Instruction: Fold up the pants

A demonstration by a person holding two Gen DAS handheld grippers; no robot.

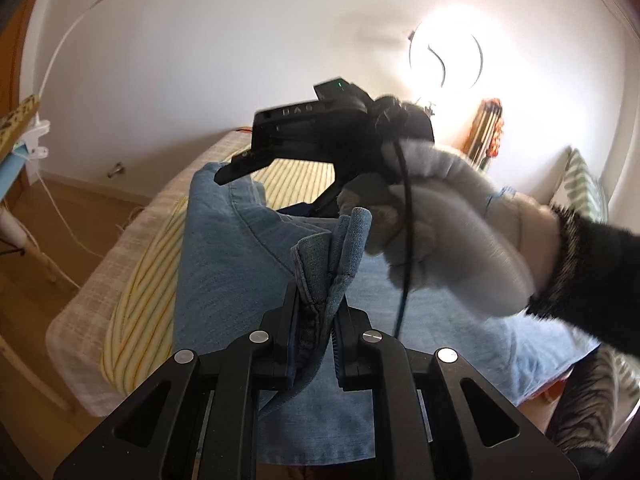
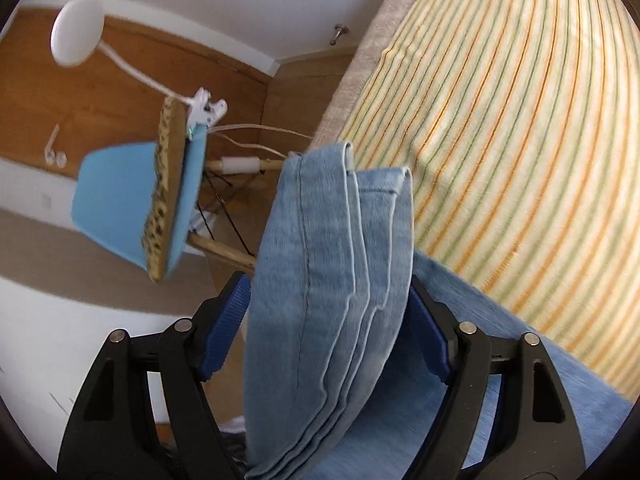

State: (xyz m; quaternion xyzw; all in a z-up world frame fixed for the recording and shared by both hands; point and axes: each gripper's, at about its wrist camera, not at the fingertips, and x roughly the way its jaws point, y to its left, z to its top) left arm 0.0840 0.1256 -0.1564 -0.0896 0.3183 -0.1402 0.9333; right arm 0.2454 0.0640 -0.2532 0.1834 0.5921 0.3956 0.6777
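A bunched fold of the blue denim pants (image 1: 240, 272) is clamped between the jaws of the left gripper (image 1: 314, 312) at lower centre, over the striped bed cover (image 1: 140, 292). In the right wrist view, stacked layers of the pants (image 2: 332, 280) are pinched by the right gripper (image 2: 326, 320), with the blue chair (image 2: 132, 200) at the left.

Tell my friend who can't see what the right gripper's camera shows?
The right gripper pinches a stack of folded light-blue jeans between its blue pads. To the right lies a bed with a yellow striped cover; to the left, a blue chair and a white lamp.
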